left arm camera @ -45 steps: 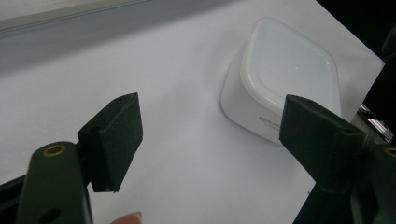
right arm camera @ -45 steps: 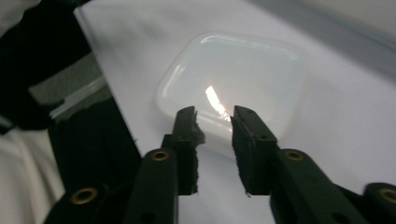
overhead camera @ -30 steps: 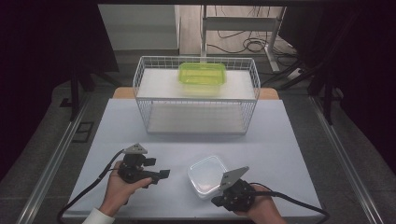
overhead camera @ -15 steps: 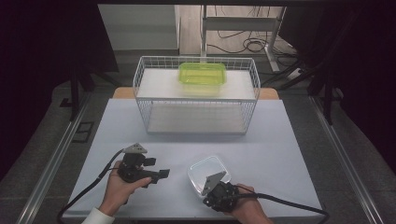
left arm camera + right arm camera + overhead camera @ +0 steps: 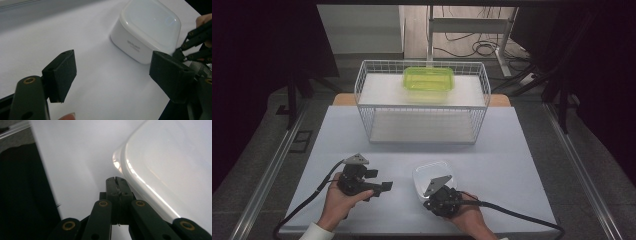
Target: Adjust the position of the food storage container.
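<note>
White lidded box (image 5: 430, 176) sits near the front of the white table (image 5: 522, 165), and the right gripper (image 5: 432, 192), jaws pressed together on nothing, has slid closer beside it, likely to nudge it, while the left gripper (image 5: 384, 187) waits open; behind stand a wire basket (image 5: 422, 107) with a green tub (image 5: 428, 80) and a dark room.

we see a white table (image 5: 522, 165); on it stand a wire basket (image 5: 422, 107) at the far side and a white lidded container (image 5: 432, 176) near us.

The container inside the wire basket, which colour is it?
Translucent yellow-green container; the high view shows it best.
</note>
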### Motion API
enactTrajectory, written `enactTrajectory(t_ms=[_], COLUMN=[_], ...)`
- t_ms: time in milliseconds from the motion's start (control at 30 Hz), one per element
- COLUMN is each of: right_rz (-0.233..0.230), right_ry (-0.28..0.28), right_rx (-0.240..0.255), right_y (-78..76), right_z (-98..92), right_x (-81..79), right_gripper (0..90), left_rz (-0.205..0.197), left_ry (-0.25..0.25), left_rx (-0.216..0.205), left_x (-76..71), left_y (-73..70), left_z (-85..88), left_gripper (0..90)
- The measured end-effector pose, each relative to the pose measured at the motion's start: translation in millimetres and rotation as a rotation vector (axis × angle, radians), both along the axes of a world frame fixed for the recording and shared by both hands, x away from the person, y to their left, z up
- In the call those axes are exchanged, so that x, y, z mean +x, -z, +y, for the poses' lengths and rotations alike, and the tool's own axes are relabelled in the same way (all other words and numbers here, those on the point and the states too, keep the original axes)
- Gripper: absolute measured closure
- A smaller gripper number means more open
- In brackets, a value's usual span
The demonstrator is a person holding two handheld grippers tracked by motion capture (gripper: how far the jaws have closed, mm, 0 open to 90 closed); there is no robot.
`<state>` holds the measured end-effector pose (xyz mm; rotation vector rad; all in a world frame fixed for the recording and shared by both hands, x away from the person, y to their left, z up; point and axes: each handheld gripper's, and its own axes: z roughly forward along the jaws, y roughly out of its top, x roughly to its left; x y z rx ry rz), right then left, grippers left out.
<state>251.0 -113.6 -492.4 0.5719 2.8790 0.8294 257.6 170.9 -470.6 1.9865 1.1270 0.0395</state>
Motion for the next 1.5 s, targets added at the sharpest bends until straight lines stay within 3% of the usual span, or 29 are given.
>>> enactTrajectory(t_ms=[167, 267, 467, 567, 667, 800, 833, 867, 900, 1000, 1100, 1200, 1267, 1500], right_rz=[-0.012, -0.013, -0.021, -0.028, -0.030, -0.048, -0.039, -0.039, -0.034, -0.017, 0.036, 0.065, 0.076, 0.100], right_ry=[0.055, 0.076, 0.064, 0.047, 0.041, 0.068, 0.095, 0.095, 0.139, 0.260, 0.398, 0.482, 0.508, 0.515], right_rx=[0.041, 0.040, 0.039, 0.050, 0.106, 0.159, 0.202, 0.202, 0.254, 0.372, 0.460, 0.483, 0.496, 0.478], right_y=[2.9, 5.9, 5.6, -4.1, -17.7, -32.0, -39.3, -39.3, -45.9, -52.6, -51.5, -46.8, -45.2, -40.8], right_z=[1.5, 3.5, 6.6, 1.6, -7.2, -20.2, -34.2, -34.2, -51.2, -78.2, -103.4, -118.5, -122.9, -120.5], right_x=[16.4, 22.5, 21.5, 11.7, 2.8, -0.6, 0.7, 0.7, 3.4, 12.6, 23.2, 31.1, 34.8, 42.0], right_gripper=[89.4, 89.4, 89.4, 89.3, 89.3, 89.3, 89.2, 89.2, 84.9, 55.3, 38.7, 30.9, 29.1, 24.7], left_rz=[0.003, 0.006, 0.007, 0.005, 0.005, -0.003, -0.009, -0.011, -0.012, -0.006, 0.003, 0.006, 0.006, 0.030], left_ry=[0.000, -0.002, -0.007, -0.013, -0.019, -0.031, -0.031, -0.035, -0.042, -0.055, -0.062, -0.059, -0.065, -0.065], left_rx=[0.007, 0.007, 0.001, -0.004, -0.007, -0.015, -0.017, -0.020, -0.024, -0.042, -0.057, -0.067, -0.071, -0.097], left_x=[0.7, 1.1, 0.8, -0.3, -1.2, -2.3, -2.4, -2.6, -1.6, 0.8, 1.4, 1.4, 1.0, 4.5], left_y=[1.8, 3.0, 3.0, 2.6, 2.4, 1.1, 0.7, 0.5, 0.3, -0.1, -0.5, -1.1, -1.5, -0.3], left_z=[-0.7, -0.3, 2.1, 3.0, 3.4, 4.0, 4.5, 4.6, 4.9, 5.5, 5.1, 5.7, 5.8, -0.8], left_gripper=[21.8, 21.8, 21.9, 21.9, 22.2, 22.7, 22.8, 22.8, 22.9, 23.2, 24.0, 24.1, 24.1, 24.0])
